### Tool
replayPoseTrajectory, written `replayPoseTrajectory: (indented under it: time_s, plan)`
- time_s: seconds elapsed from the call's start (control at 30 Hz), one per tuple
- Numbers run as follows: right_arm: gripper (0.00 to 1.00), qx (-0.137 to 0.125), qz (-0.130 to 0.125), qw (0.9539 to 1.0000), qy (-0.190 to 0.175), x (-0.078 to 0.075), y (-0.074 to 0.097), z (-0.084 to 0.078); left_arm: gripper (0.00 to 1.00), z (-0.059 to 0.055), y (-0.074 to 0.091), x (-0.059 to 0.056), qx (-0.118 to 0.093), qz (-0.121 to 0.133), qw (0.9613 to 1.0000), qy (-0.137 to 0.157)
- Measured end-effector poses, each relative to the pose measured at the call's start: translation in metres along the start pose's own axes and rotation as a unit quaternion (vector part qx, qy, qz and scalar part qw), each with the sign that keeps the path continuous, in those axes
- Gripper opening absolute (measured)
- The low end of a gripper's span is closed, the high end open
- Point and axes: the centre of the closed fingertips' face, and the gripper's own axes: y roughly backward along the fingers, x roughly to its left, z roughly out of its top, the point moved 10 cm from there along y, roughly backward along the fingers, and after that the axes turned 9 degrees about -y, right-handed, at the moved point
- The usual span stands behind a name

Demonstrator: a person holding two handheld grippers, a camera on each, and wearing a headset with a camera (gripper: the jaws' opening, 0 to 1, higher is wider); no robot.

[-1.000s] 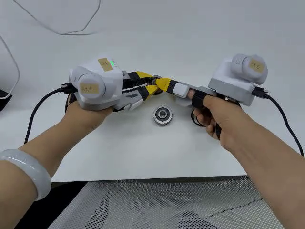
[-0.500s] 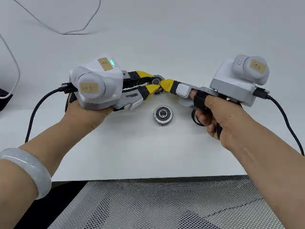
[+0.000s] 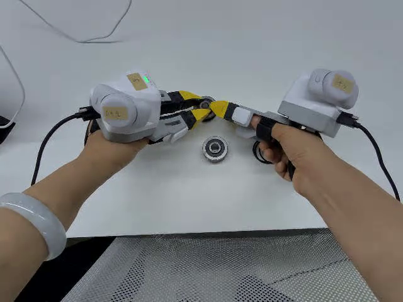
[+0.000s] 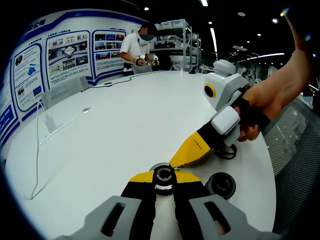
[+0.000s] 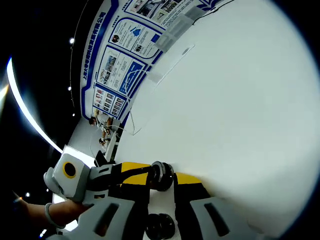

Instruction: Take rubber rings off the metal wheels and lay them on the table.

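Left white hand-held gripper (image 3: 203, 107) is clamping 1 small silver metal wheel (image 4: 164, 177) above the white table (image 3: 264, 44). Right white gripper (image 3: 218, 109) is flanking that wheel; whether it is gripping, I cannot tell. 1 identical wheel (image 3: 215, 150) is lying below them, 1 black rubber ring (image 3: 256, 155) near it.

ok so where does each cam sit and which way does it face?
Head view: headset, facing forward-down at the table; left hand, right hand, left tongs, right tongs show.
Left gripper view: on the left tongs, facing along jaws shut on a metal wheel; right tongs and right hand enter from the right.
Right gripper view: on the right tongs, rolled, facing that metal wheel from the other side; left tongs enter from the left.
Shared: all three show the second wheel on the table.
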Motion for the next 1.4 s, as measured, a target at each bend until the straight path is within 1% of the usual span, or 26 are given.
replayPoseTrajectory:
  time_s: [0.17, 0.27, 0.37, 0.43, 0.47, 0.5, 0.53, 0.63, 0.7, 0.83, 1.03, 1.07, 1.1, 1.13, 1.17, 1.23, 1.4]
  plan:
    - [0.2, 0.002, 0.006, 1.0, -0.005, 0.0024, -0.0017, -0.0021, 0.12, 0.0001, 0.0001, -0.0004, -0.001, 0.001, 1.0, 0.001]
    - [0.18, 0.001, 0.01, 0.9999, -0.005, 0.0047, 0.0006, -0.001, 0.12, 0.0004, 0.0001, -0.0006, -0.001, 0.0, 1.0, 0.002]
    - [0.15, 0.003, 0.009, 0.9999, -0.005, 0.0017, 0.0019, 0.0008, 0.12, 0.0006, 0.0, -0.0006, -0.001, 0.0, 1.0, 0.002]
    - [0.13, 0.006, 0.009, 0.9999, -0.008, -0.0006, -0.0009, 0.0003, 0.12, 0.0007, 0.0, -0.0008, -0.001, 0.001, 1.0, 0.004]
    - [0.13, 0.009, 0.013, 0.9998, -0.011, -0.0008, -0.0028, -0.0006, 0.12, 0.0007, 0.0, -0.0008, -0.002, 0.001, 1.0, 0.004]
    - [0.13, 0.005, 0.013, 0.9998, -0.016, -0.0011, -0.0031, 0.0007, 0.12, 0.0004, 0.0001, -0.0007, -0.001, 0.002, 1.0, 0.004]
    - [0.14, 0.005, 0.014, 0.9998, -0.016, -0.0009, -0.0028, 0.001, 0.12, 0.0001, 0.0, -0.0008, -0.002, 0.002, 1.0, 0.006]
    - [0.14, 0.007, 0.016, 0.9997, -0.018, 0.0009, 0.0008, 0.001, 0.12, 0.0, -0.0001, -0.001, -0.002, 0.001, 1.0, 0.004]
    - [0.13, 0.004, 0.015, 0.9998, -0.012, 0.0006, 0.0025, 0.0011, 0.12, 0.0, -0.0003, -0.0009, -0.002, 0.0, 1.0, 0.004]
    - [0.07, 0.004, 0.007, 1.0, -0.001, -0.0026, 0.0024, 0.0004, 0.12, 0.0001, -0.0004, -0.0011, -0.002, 0.001, 1.0, 0.005]
    - [0.06, 0.001, 0.007, 0.9999, 0.009, -0.002, 0.0028, 0.0004, 0.12, -0.0001, -0.0005, -0.0004, -0.002, 0.0, 1.0, 0.005]
    - [0.06, 0.0, 0.006, 0.9999, 0.012, -0.0018, 0.0035, 0.0007, 0.12, 0.0001, -0.0004, -0.0004, -0.002, 0.0, 1.0, 0.005]
    - [0.03, -0.007, 0.012, 0.9998, 0.013, -0.0005, 0.0048, 0.0029, 0.12, 0.0002, -0.0004, -0.0003, -0.001, 0.0, 1.0, 0.006]
    - [0.02, 0.001, 0.005, 0.9999, 0.013, -0.0002, 0.005, 0.0024, 0.12, 0.0002, -0.0006, -0.0001, -0.001, 0.0, 1.0, 0.005]
    - [0.02, 0.001, 0.006, 0.9997, 0.026, 0.0003, 0.004, 0.0021, 0.12, 0.0003, -0.0008, 0.0002, -0.001, 0.0, 1.0, 0.005]
    - [0.02, 0.001, 0.007, 0.9998, 0.021, -0.0003, 0.0038, 0.0021, 0.12, 0.0003, -0.001, 0.0005, -0.001, 0.0, 1.0, 0.005]
    - [0.02, 0.001, 0.004, 0.9997, 0.022, -0.0001, 0.0037, 0.0024, 0.12, 0.0005, -0.0011, 0.0007, 0.0, 0.0, 1.0, 0.006]
